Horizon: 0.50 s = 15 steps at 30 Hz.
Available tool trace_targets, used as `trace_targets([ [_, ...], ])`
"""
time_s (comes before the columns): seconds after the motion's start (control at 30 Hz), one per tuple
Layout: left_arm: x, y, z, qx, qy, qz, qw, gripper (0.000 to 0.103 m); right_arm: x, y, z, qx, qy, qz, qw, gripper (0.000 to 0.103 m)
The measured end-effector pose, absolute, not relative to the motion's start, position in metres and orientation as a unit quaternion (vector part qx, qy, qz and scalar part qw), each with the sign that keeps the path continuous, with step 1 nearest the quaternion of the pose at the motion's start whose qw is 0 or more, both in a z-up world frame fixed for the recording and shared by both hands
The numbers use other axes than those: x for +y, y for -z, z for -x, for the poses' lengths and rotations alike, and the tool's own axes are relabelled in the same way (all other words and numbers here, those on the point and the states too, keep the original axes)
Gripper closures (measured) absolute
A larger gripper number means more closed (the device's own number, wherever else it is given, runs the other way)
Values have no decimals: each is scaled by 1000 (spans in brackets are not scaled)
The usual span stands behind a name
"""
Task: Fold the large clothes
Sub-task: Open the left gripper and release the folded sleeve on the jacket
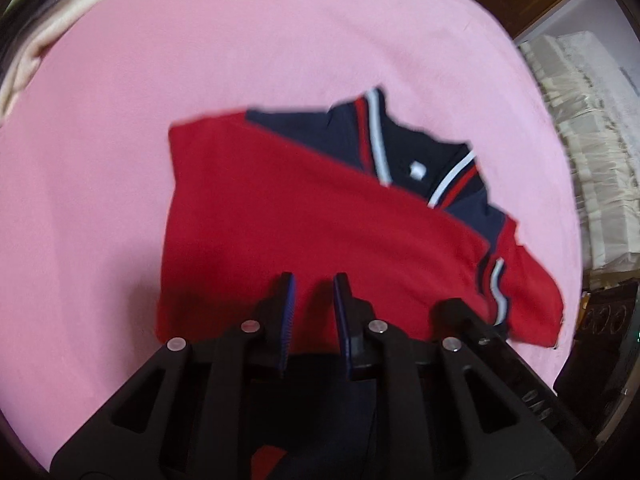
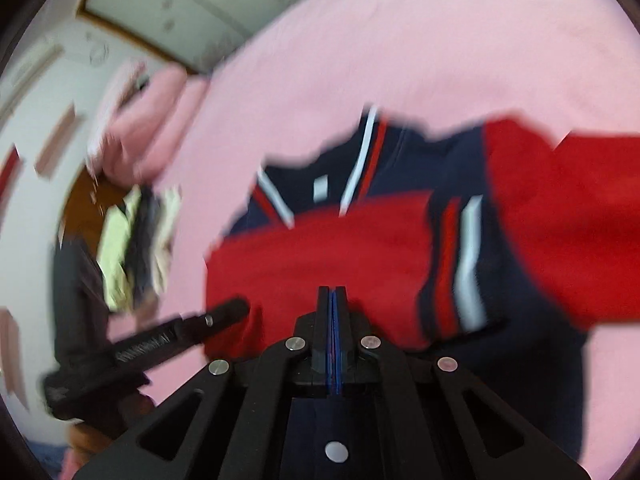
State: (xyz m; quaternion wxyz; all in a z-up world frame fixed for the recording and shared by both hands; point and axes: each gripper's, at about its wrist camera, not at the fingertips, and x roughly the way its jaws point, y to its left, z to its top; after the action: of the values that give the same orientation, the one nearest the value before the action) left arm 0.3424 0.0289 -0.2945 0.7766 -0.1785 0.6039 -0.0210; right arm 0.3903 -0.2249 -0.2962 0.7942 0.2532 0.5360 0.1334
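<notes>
Left tongs (image 1: 314, 280): fingers parted, nothing between them, poised over the near edge of the red and navy shirt (image 1: 304, 216). Right tongs (image 2: 332, 292): fingers pressed together, empty, above the shirt (image 2: 320, 248). Shirt lies partly folded on a pink sheet (image 1: 280, 40), collar toward 1 o'clock; pile of clothes (image 1: 48, 28) at 10 o'clock.

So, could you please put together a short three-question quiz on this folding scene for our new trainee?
1. True or false: the left gripper has its jaws apart.
2. What does the red and navy shirt lie on? A) pink sheet B) wooden floor C) grey tray
3. Fill in: the right gripper has its jaws ____.

Key: 1 true; 2 A; 3 shut, though whether they pinch any cloth cannot be told.
</notes>
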Motion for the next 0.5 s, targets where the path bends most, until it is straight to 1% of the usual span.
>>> trace_targets([
  [0.1, 37, 304, -330, 608, -8, 160, 778, 86, -221, 309, -385, 544, -94, -238, 799, 103],
  [0.2, 52, 304, -324, 602, -30, 152, 783, 86, -251, 318, -379, 533, -61, -282, 795, 103],
  [0.27, 63, 303, -321, 597, -26, 170, 784, 87, -269, 321, -371, 525, -72, -301, 793, 103],
  [0.3, 66, 301, -320, 594, -26, 172, 785, 87, -275, 317, -368, 525, -65, -292, 797, 103],
  [0.37, 71, 296, -316, 585, -35, 158, 795, 87, -296, 302, -363, 530, -6, -232, 815, 103],
  [0.43, 76, 289, -311, 572, -44, 154, 805, 87, -310, 289, -363, 525, 27, -229, 819, 103],
  [0.5, 80, 279, -311, 561, -43, 156, 812, 87, -318, 273, -361, 493, 22, -247, 834, 103],
])
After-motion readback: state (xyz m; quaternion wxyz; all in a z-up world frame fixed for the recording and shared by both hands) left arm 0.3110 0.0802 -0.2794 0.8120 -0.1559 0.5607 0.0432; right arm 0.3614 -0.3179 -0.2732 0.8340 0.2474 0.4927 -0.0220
